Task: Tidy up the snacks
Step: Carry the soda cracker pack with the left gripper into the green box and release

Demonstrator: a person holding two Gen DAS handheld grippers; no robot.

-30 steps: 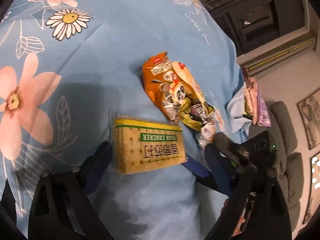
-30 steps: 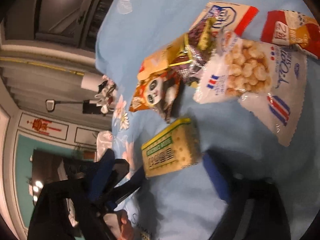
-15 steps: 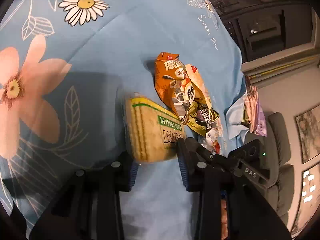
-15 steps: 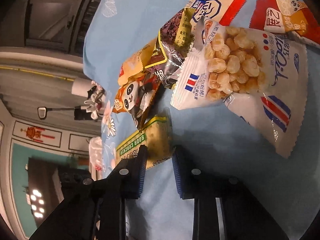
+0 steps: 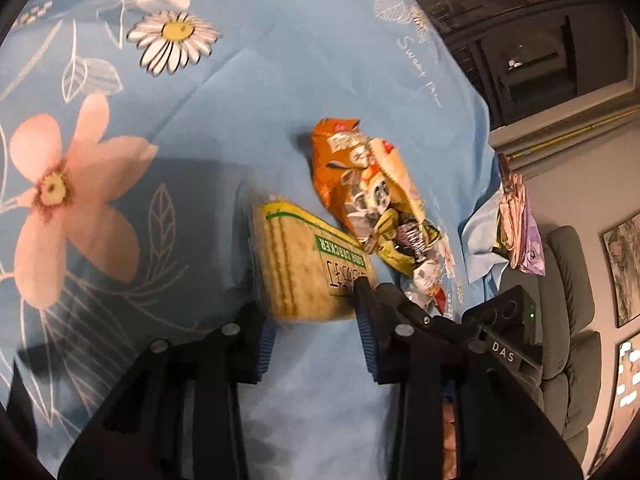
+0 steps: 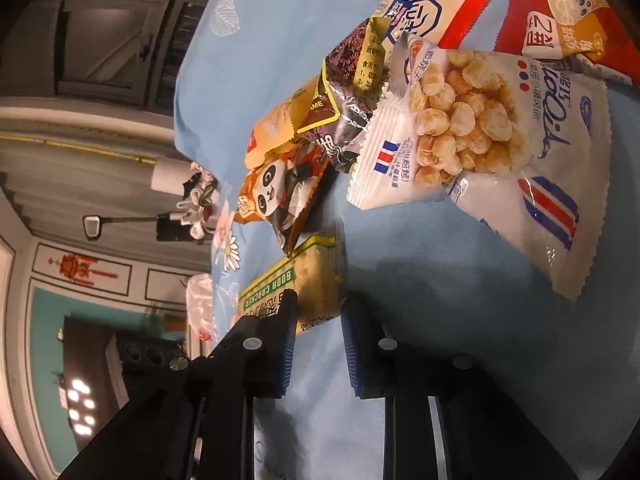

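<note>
A yellow-and-green soda cracker pack (image 5: 308, 268) stands tilted on its edge on the blue floral cloth (image 5: 248, 92). My left gripper (image 5: 312, 304) is shut on the pack's near end, pads pressing both sides. In the right wrist view the same cracker pack (image 6: 308, 280) sits between the fingers of my right gripper (image 6: 318, 304), whose jaws are still closing and press on its corner. Just behind the pack, an orange panda bag (image 5: 360, 184) touches its far corner.
Several snacks are heaped beyond the pack: the panda bag (image 6: 280, 196), a dark purple-and-yellow packet (image 6: 352, 92), a white bag of puffed balls (image 6: 472, 128), a red-and-white bag (image 6: 436, 12) and a red-orange bag (image 6: 560, 28). A grey sofa (image 5: 560, 280) stands past the cloth's edge.
Both grippers stood wide open around the flat-lying cracker pack. They have since closed on it from opposite sides, and the pack has tipped up onto its edge.
</note>
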